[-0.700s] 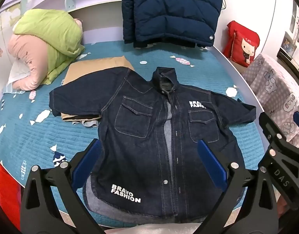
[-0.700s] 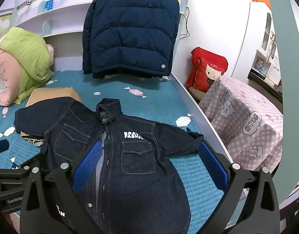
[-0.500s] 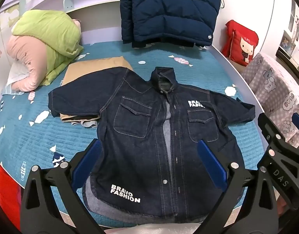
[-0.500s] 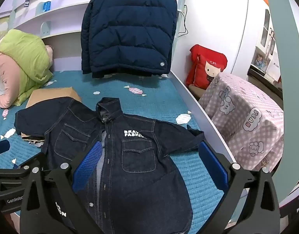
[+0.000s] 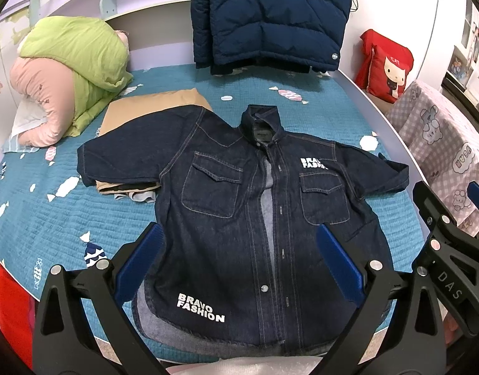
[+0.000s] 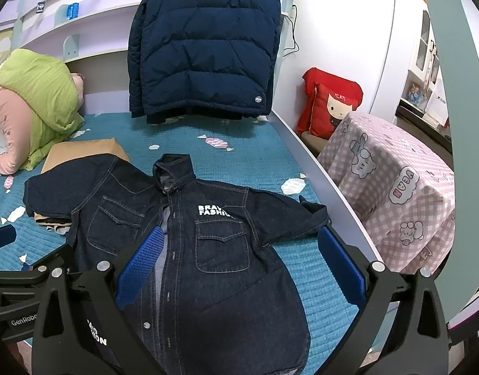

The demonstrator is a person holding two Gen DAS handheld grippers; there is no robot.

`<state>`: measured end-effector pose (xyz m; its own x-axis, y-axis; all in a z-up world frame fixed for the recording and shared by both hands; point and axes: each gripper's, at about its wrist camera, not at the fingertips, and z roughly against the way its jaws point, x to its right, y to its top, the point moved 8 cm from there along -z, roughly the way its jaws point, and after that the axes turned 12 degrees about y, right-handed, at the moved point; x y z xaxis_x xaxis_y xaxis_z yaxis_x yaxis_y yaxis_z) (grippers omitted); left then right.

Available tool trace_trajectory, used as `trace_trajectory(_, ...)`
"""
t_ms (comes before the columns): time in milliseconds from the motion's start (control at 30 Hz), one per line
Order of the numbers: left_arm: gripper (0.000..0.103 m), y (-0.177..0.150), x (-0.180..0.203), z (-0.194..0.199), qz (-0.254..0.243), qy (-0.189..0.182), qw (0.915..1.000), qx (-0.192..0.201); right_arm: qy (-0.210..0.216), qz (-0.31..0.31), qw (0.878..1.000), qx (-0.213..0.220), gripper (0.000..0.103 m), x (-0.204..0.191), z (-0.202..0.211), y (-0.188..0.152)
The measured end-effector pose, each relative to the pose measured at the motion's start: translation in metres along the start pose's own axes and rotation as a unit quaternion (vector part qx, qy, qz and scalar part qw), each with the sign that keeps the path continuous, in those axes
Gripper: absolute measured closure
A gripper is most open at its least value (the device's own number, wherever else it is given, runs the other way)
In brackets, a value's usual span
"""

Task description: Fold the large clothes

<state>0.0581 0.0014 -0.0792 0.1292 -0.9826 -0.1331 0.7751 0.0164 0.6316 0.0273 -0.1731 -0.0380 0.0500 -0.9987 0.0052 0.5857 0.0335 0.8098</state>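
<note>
So both claws, left gripper (image 5: 237,262) and right gripper (image 6: 241,261), spread wide, empty. We risk snagging tan folded pile (image 5: 152,111) under denim shirt (image 5: 239,212) sleeve, frame left.

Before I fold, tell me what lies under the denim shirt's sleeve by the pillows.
Under the denim shirt sleeve lies a folded tan garment, with dark and grey cloth peeking out below. How far the pile extends is covered.

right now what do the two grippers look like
Both are alike: black plastic frames with triangular cut-outs, silver screw heads at the joints, and two long fingers faced with ribbed blue pads. The left gripper shows white "GenRobo" lettering on its side in the right view; the right gripper shows "DAS" in the left view. No cables or sleeves visible.
</note>
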Motion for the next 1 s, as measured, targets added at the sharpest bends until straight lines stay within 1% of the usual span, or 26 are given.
trace_trajectory(300,0.005,-0.002,0.001,-0.001,0.000,0.001,1.0000,-0.002,0.005,-0.006,1.000,0.004,0.007,0.001,-0.001,-0.004)
trace_trajectory(333,0.005,-0.002,0.001,-0.001,-0.001,0.001,1.0000,-0.003,0.008,-0.010,1.000,0.010,0.007,0.001,-0.001,-0.002)
trace_trajectory(567,0.005,-0.003,0.004,-0.007,-0.004,0.000,0.9999,-0.011,0.009,-0.013,1.000,-0.005,0.007,0.001,-0.009,-0.009)
trace_trajectory(600,0.005,-0.003,0.004,-0.008,-0.005,-0.001,0.9999,-0.012,0.013,-0.019,1.000,-0.005,0.007,0.000,-0.010,-0.009)
trace_trajectory(700,0.005,-0.001,0.004,-0.011,-0.008,-0.003,0.9998,-0.016,0.044,-0.061,0.997,0.004,0.007,-0.003,-0.013,-0.008)
trace_trajectory(733,0.005,-0.001,0.004,-0.012,-0.008,-0.005,0.9998,-0.017,0.044,-0.061,0.997,0.002,0.007,-0.004,-0.014,-0.009)
trace_trajectory(767,0.005,-0.001,0.004,-0.013,-0.009,-0.007,0.9998,-0.019,0.057,-0.080,0.995,-0.001,0.007,-0.006,-0.015,-0.008)
trace_trajectory(800,0.005,-0.001,0.004,-0.014,-0.009,-0.008,0.9997,-0.021,0.059,-0.083,0.995,-0.003,0.007,-0.007,-0.015,-0.008)
trace_trajectory(833,0.005,-0.001,0.003,-0.016,-0.008,-0.010,0.9996,-0.024,0.059,-0.082,0.995,-0.003,0.007,-0.009,-0.015,-0.007)
trace_trajectory(900,0.005,0.000,0.001,-0.020,-0.007,-0.013,0.9994,-0.030,0.041,-0.057,0.998,0.003,0.007,-0.009,-0.018,-0.006)
trace_trajectory(1000,0.005,0.001,-0.002,-0.025,-0.004,-0.017,0.9992,-0.035,0.040,-0.050,0.998,0.003,0.007,-0.011,-0.023,-0.001)
